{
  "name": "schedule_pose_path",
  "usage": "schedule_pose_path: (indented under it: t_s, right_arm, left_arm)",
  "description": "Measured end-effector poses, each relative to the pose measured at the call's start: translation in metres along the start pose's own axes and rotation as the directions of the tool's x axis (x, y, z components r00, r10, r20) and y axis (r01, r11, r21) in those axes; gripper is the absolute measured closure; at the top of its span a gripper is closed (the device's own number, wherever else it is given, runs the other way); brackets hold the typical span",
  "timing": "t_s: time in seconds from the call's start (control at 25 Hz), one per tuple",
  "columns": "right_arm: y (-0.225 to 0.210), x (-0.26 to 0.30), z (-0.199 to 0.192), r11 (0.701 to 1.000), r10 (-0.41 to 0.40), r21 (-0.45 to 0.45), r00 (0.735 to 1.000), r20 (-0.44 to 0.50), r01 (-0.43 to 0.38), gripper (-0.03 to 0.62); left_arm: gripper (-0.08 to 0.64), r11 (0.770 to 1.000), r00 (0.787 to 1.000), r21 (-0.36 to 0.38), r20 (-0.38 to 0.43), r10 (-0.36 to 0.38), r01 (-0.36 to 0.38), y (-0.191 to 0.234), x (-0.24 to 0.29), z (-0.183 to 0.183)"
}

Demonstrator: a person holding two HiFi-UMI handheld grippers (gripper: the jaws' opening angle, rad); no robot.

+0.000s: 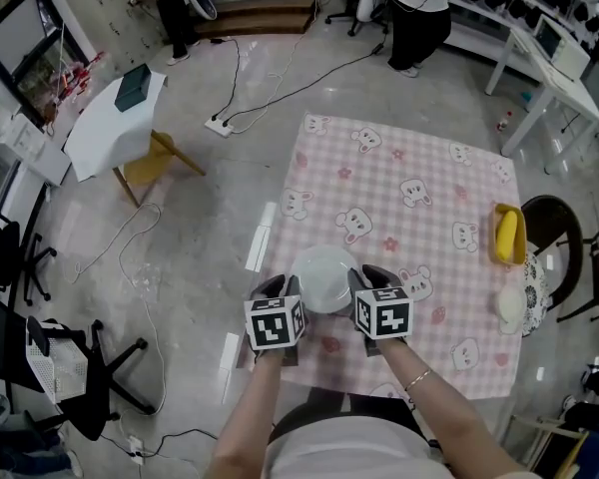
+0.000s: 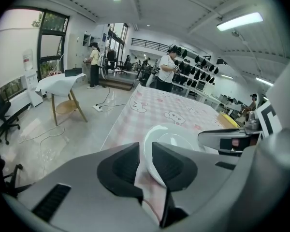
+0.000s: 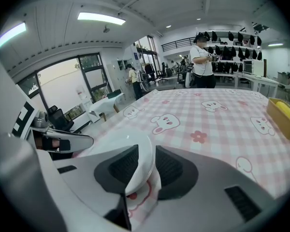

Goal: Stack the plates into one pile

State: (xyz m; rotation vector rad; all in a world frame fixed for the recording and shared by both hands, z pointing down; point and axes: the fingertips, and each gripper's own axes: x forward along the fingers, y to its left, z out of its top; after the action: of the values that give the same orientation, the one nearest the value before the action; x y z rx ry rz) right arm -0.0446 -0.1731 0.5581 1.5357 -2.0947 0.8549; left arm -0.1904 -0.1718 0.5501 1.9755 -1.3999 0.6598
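Note:
A white plate (image 1: 324,279) lies on the pink checked tablecloth (image 1: 409,188), near the table's front left corner. My left gripper (image 1: 288,285) straddles the plate's left rim and my right gripper (image 1: 364,277) straddles the right rim. In the left gripper view the rim of the plate (image 2: 176,141) runs between the dark pads of the left gripper (image 2: 144,161), with a thin gap beside it. The right gripper view shows the same for the plate (image 3: 121,144) and the right gripper (image 3: 146,166). Both grippers are open.
A yellow box (image 1: 508,234) and a white round dish (image 1: 510,305) sit at the table's right edge, beside a dark round chair (image 1: 551,236). The table's left edge is close to the plate. Cables, a draped side table (image 1: 115,118) and people stand beyond.

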Motion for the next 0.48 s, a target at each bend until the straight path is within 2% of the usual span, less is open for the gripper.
schedule_pose_path:
  t_s: [0.28, 0.48]
  right_arm:
    - [-0.004, -0.030, 0.022, 0.999, -0.015, 0.040, 0.994, 0.105, 0.011, 0.508]
    - [-0.031, -0.069, 0.038, 0.995, -0.075, 0.087, 0.977, 0.202, 0.058, 0.531]
  left_arm:
    - [0.469, 0.998, 0.993, 0.051, 0.109, -0.042, 0.037, -0.019, -0.018, 0.032]
    - [0.482, 0.988, 0.977, 0.127, 0.180, -0.112, 0.090, -0.056, -0.026, 0.055]
